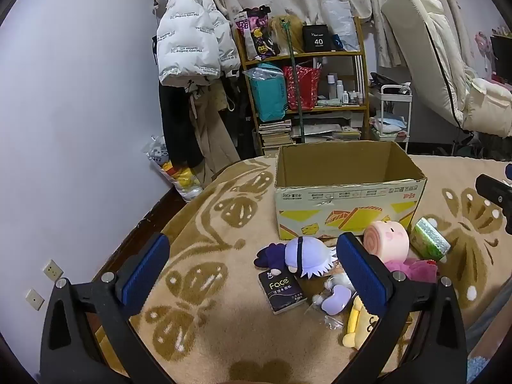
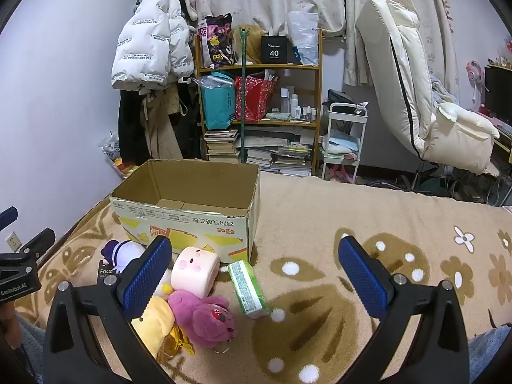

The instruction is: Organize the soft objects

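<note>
a cardboard box (image 1: 348,188) stands open and empty on a tan flowered blanket (image 2: 368,211). soft toys (image 2: 198,313) and tissue packs (image 2: 248,288) lie in a heap just in front of it. the left gripper (image 1: 252,265) and right gripper (image 2: 254,270) hover wide open, holding nothing.

Two handheld grippers, black frames, blue pads

Left gripper (image 1: 252,268) and right gripper (image 2: 256,272): matte black angled arms with triangular cutouts, silver round screws at the finger joints, ribbed blue pads (image 2: 145,275) on the inner faces. White "GenRobot.AI" lettering on the left unit's body. Grey-blue fuzzy sleeve (image 2: 30,342) behind it.
</note>
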The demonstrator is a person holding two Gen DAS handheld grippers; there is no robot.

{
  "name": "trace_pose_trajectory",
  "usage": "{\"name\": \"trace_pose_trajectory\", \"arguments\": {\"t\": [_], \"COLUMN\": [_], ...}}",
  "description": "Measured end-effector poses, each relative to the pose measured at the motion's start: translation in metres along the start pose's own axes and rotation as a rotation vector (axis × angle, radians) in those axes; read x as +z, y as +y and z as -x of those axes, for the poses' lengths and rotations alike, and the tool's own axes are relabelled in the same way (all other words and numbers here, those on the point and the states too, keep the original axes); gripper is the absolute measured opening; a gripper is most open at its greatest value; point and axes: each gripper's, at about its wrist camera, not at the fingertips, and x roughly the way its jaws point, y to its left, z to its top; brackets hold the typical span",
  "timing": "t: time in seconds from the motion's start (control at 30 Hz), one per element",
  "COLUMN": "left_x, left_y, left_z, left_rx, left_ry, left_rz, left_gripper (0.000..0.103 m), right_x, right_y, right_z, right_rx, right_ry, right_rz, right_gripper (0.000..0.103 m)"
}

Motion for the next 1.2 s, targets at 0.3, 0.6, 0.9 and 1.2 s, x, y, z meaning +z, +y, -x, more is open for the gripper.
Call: {"name": "trace_pose_trajectory", "arguments": {"t": [0.3, 0.6, 0.9, 1.2], "left_x": [0.000, -0.001, -0.004, -0.003], "left_y": [-0.005, -0.002, -0.004, -0.005], "left_z": [0.001, 0.003, 0.000, 0.000], "left_rx": [0.015, 0.018, 0.018, 0.019], "left_ry": [-0.010, -0.009, -0.009, -0.009], "left_rz": [-0.018, -0.018, -0.019, -0.021], "left_gripper": [0.103, 0.103, 0.103, 0.103], "right_x": [0.000, 0.000, 0.000, 0.000], "right_y": [0.000, 0.001, 0.001, 0.000], "right_z": [0.000, -0.001, -0.001, -0.001], "right_rx": [-0.001, -0.001, -0.001, -0.001], "right_ry": [-0.002, -0.001, -0.001, -0.001], "right_rz": [0.000, 0.001, 0.001, 0.001], "right_gripper": [0.103, 0.103, 0.103, 0.103]}}
